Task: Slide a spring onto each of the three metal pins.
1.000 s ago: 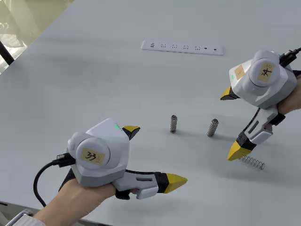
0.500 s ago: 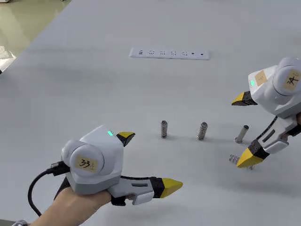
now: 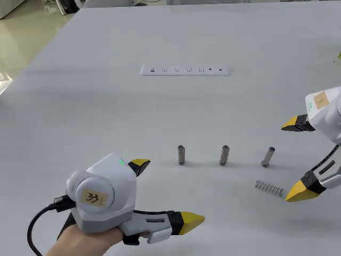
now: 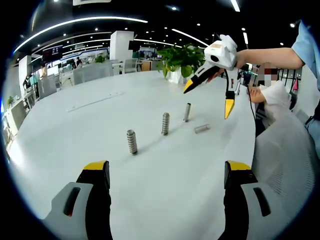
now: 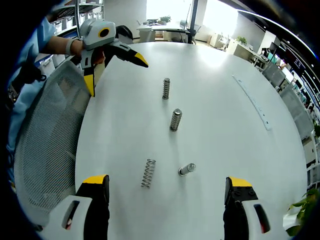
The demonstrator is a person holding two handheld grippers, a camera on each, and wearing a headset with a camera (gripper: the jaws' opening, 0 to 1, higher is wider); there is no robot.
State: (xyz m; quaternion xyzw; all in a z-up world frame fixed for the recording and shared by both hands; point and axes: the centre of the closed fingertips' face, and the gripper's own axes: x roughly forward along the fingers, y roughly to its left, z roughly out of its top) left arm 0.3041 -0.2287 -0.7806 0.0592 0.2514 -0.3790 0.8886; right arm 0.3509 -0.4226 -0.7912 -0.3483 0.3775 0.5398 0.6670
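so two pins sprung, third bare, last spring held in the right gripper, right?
No. The last spring lies loose on the table near the bare pin; the right gripper is open and holds nothing, as the right gripper view shows. The rest stands.

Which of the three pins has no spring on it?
The right-end pin in the head view, nearest the right gripper: smooth bare metal, while the middle pin and left-end pin are spring-covered.
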